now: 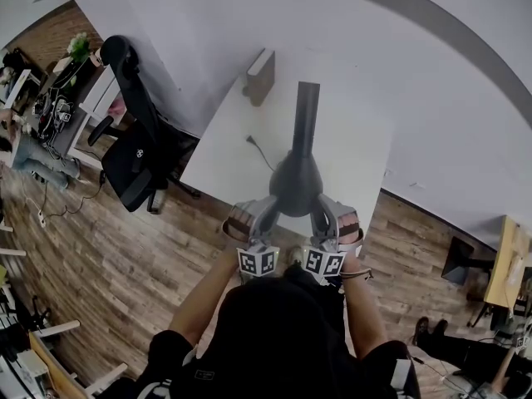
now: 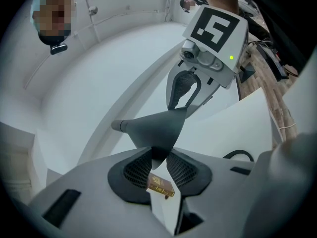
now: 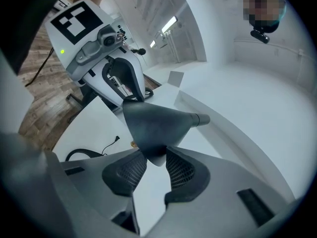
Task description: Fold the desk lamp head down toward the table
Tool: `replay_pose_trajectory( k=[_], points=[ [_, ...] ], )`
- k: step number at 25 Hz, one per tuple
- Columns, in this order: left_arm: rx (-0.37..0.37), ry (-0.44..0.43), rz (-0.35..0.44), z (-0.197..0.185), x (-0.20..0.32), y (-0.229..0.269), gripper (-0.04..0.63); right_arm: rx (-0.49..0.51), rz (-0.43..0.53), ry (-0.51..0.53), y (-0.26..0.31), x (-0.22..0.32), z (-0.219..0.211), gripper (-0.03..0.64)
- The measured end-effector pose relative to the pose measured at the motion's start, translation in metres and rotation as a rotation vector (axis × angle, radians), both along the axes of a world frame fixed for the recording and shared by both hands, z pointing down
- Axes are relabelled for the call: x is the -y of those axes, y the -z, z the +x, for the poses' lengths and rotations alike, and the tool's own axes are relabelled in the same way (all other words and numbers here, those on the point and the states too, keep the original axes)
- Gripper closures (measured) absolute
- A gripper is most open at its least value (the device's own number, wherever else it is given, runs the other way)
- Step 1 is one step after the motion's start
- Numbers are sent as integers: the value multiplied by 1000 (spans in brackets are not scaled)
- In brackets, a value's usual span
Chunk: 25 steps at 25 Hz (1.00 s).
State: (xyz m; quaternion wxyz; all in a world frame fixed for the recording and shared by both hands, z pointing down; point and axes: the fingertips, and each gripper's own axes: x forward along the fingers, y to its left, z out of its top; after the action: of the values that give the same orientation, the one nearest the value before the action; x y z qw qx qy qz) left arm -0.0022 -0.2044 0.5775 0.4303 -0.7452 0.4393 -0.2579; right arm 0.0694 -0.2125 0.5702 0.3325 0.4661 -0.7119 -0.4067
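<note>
Holds the dark grey lamp head (image 1: pixel 295 185) from both sides, above the table's (image 1: pixel 220 160) near edge and about midway along it. Pinches the cone's wide rim with the left gripper (image 1: pixel 264 214), its mesh pads (image 2: pixel 137 170) pressed on either face of the rim in the left gripper view. Does likewise with the right gripper (image 1: pixel 322 214) on the opposite side, the rim's tip wedged between the pads and touching both. Points both grippers roughly level, marker cubes (image 1: pixel 258 262) toward the person's body. Shows the lamp arm (image 1: pixel 305 115) running from the head's narrow end toward the far edge. Finds a brown box (image 1: pixel 261 76) at the far left corner and a black cable (image 1: pixel 259 152) lying loose on the table between box and lamp. Places a black office chair (image 1: pixel 137 152) on the wooden floor (image 1: pixel 108 256) off the left edge.
</note>
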Motion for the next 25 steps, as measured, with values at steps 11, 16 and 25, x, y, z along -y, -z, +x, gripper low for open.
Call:
replay_pose_trajectory(
  k=[11, 16, 25],
  points=[
    [31, 20, 25, 1, 10, -11, 486, -40, 14, -8, -11, 9, 1, 476],
    [37, 40, 39, 2, 14, -18, 486, -55, 11, -9, -18, 13, 2, 470],
    [69, 67, 51, 2, 24, -25, 480, -76, 23, -8, -25, 22, 3, 463]
  ],
)
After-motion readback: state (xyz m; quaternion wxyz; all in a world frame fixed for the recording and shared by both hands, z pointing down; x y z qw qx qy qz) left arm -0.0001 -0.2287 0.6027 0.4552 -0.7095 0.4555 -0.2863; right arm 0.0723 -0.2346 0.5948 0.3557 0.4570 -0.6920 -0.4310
